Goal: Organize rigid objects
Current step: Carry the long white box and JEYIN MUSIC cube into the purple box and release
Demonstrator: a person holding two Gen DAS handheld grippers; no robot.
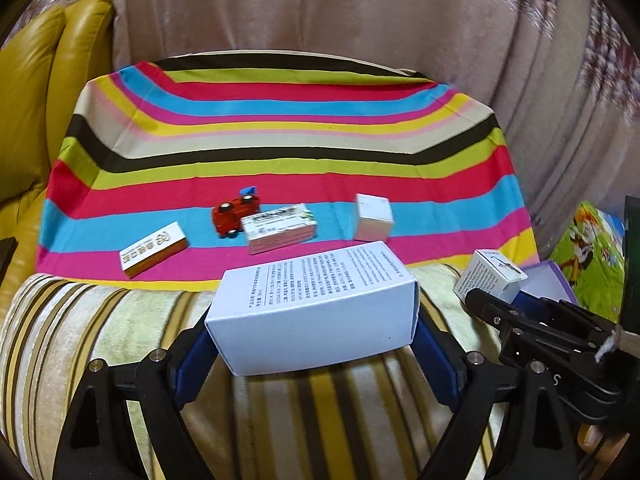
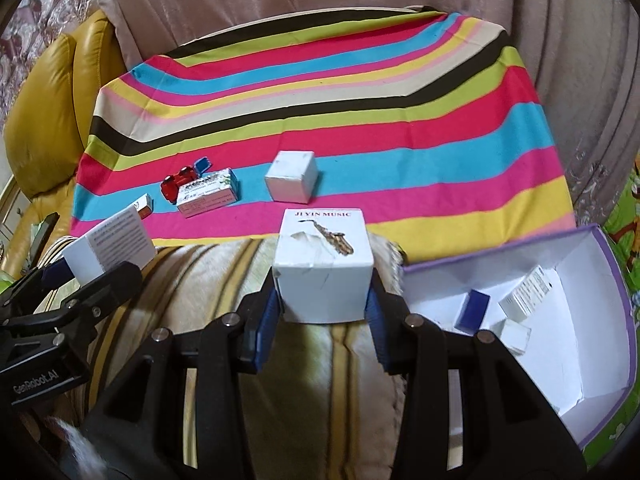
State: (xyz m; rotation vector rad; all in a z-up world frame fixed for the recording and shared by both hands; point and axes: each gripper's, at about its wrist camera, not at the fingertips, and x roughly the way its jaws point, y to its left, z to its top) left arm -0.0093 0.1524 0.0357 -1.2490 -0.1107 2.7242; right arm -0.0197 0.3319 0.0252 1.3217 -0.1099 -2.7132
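My left gripper (image 1: 316, 336) is shut on a large white box with printed text (image 1: 316, 300), held above the striped cushion; its blue pads (image 1: 192, 360) press both ends. My right gripper (image 2: 324, 304) is shut on a white cube box with a saxophone picture (image 2: 324, 268), which also shows in the left wrist view (image 1: 490, 276). On the striped cloth (image 1: 280, 140) lie a red toy car (image 1: 234, 214), a green-and-white box (image 1: 280, 228), a plain white cube (image 1: 372, 218) and an orange-edged box (image 1: 154, 248).
An open white container with a purple rim (image 2: 592, 360) sits at the right, with several small boxes in it. A yellow leather armrest (image 1: 36, 120) stands at the left. A curtain (image 1: 360, 8) hangs behind. The striped cushion (image 2: 320, 380) lies beneath both grippers.
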